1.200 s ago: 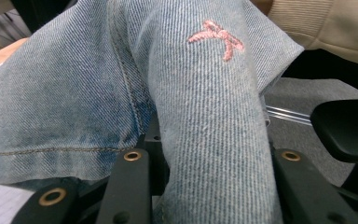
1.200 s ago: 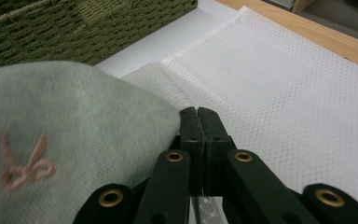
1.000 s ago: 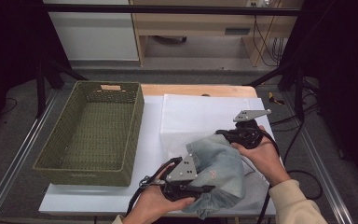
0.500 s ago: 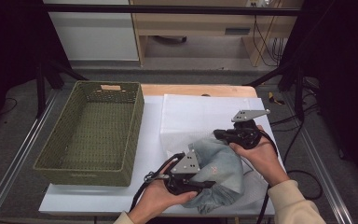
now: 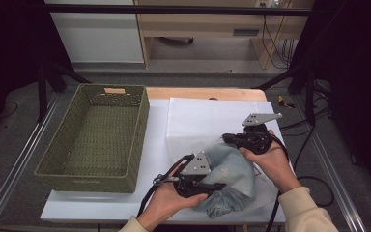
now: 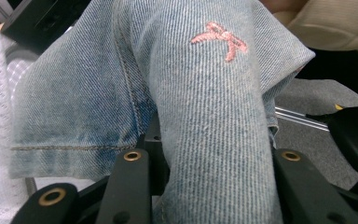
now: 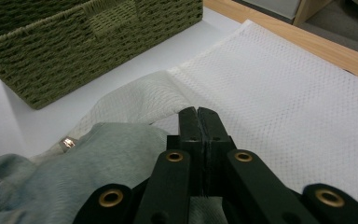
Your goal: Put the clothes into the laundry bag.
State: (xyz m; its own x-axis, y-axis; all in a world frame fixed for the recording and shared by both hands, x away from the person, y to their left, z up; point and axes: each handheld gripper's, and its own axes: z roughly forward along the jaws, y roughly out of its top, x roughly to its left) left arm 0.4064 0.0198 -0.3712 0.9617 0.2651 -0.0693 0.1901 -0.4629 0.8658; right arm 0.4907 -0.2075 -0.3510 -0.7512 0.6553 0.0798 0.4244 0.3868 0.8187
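Observation:
A pair of light blue jeans (image 5: 234,171) lies bunched on the white mesh cloth (image 5: 207,118) near the table's front right. My left gripper (image 5: 218,186) is shut on a thick fold of the jeans (image 6: 214,116), which carries a pink embroidered bow (image 6: 220,41) and fills the space between the two jaws. My right gripper (image 5: 228,138) sits at the far edge of the jeans. Its jaws are shut tip to tip (image 7: 198,116), and I see nothing between them. The pale inner side of the jeans (image 7: 84,158) lies just below and left of them.
A green woven basket (image 5: 137,140) stands at the table's left, its corner (image 7: 88,42) close ahead of the right gripper. The white cloth (image 7: 289,112) spreads behind the jeans toward the wooden table edge (image 5: 203,93). Black cables trail off the front.
The jeans are bunched tighter than a second ago, their far flap drawn in. The left gripper has shifted slightly with them. The right gripper has kept still.

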